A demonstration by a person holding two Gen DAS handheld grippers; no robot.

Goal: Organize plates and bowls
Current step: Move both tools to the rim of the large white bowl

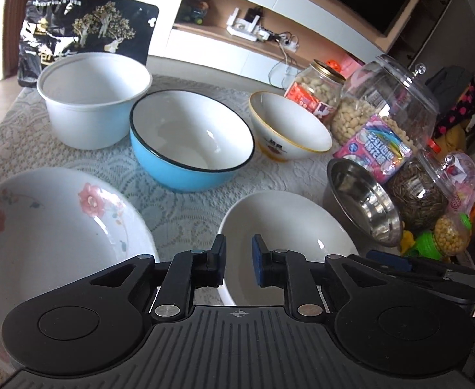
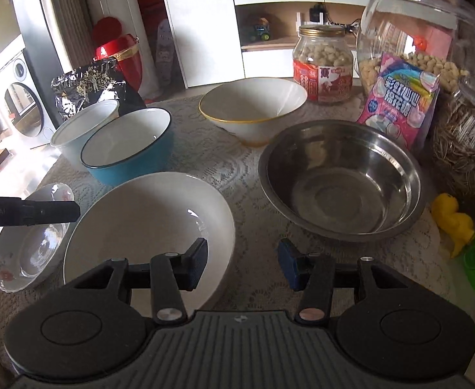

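Several bowls stand on a lace tablecloth. My left gripper [image 1: 239, 261] hovers at the left rim of a plain white bowl [image 1: 289, 227], beside a floral dish [image 1: 43, 227]. Its jaws stand a narrow gap apart, pressing on nothing. My right gripper [image 2: 242, 261] is open, with the same white bowl's [image 2: 146, 227] right rim showing in its gap, untouched. A steel bowl [image 2: 341, 178] sits to the right. Behind stand a blue bowl [image 2: 130, 146], a white tub [image 2: 82, 126] and a yellow-rimmed bowl [image 2: 253, 107].
Glass jars of nuts [image 2: 325, 64] and seeds [image 2: 464, 152], with a pink sweets packet [image 2: 399, 97], crowd the right side. A black snack bag [image 1: 85, 32] stands at the back left. Yellow and green toys [image 2: 457, 223] lie at the table's right edge.
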